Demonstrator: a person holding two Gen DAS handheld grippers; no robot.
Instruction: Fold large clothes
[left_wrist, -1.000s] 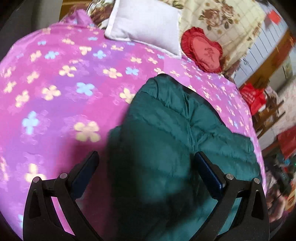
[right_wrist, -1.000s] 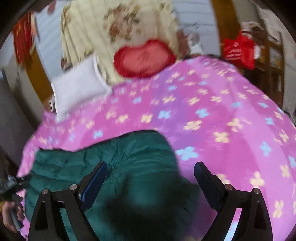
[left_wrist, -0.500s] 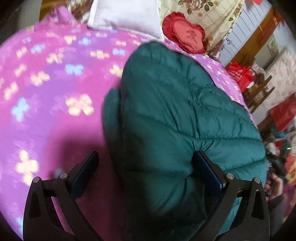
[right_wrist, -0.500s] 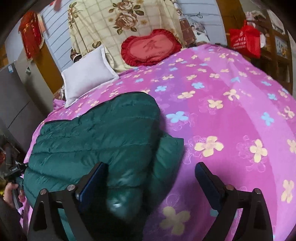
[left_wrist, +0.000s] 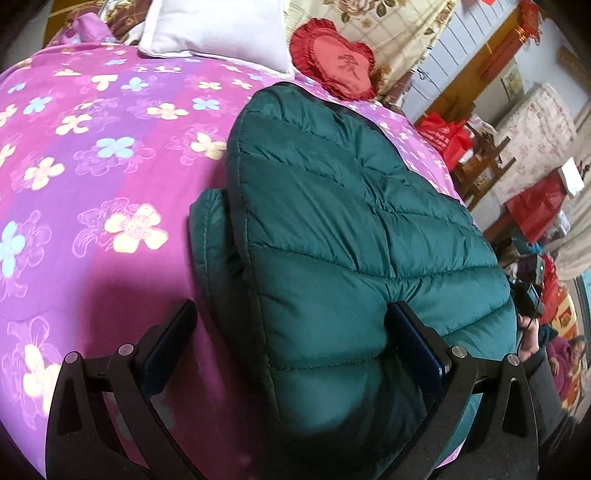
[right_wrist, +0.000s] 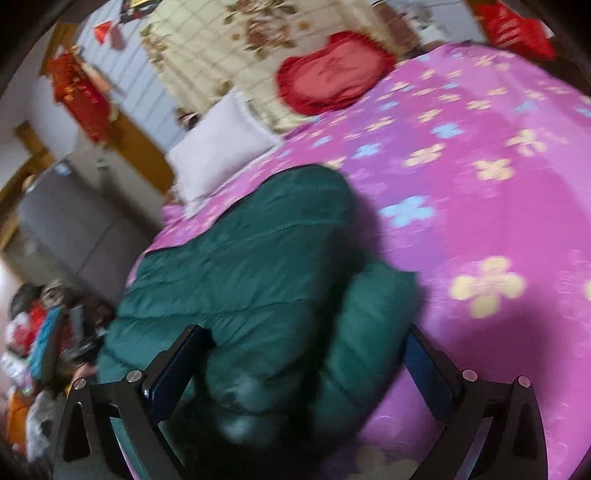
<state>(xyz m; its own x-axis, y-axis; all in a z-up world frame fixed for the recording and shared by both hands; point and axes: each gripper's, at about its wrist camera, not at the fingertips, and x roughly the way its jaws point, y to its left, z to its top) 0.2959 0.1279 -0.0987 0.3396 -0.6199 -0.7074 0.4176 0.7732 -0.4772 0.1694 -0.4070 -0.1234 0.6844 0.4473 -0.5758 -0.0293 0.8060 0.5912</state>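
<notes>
Jacket (left_wrist: 354, 236) folded on bed (left_wrist: 92, 184). Left gripper (left_wrist: 291, 343) and right gripper (right_wrist: 306, 362) fingers spread, just opened, gripping nothing. Puffy fold may spring open; protruding lower layer may snag.

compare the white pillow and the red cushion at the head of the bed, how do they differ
The white pillow is plain and rectangular; the red cushion is heart-shaped with a ruffled edge and a mark at its centre. The white pillow looks the larger. From the left wrist view, the white pillow sits to the left, and the red cushion to the right, nearer the green puffer jacket. Both rest at the head of the bed on the flowered pink bedspread.
</notes>
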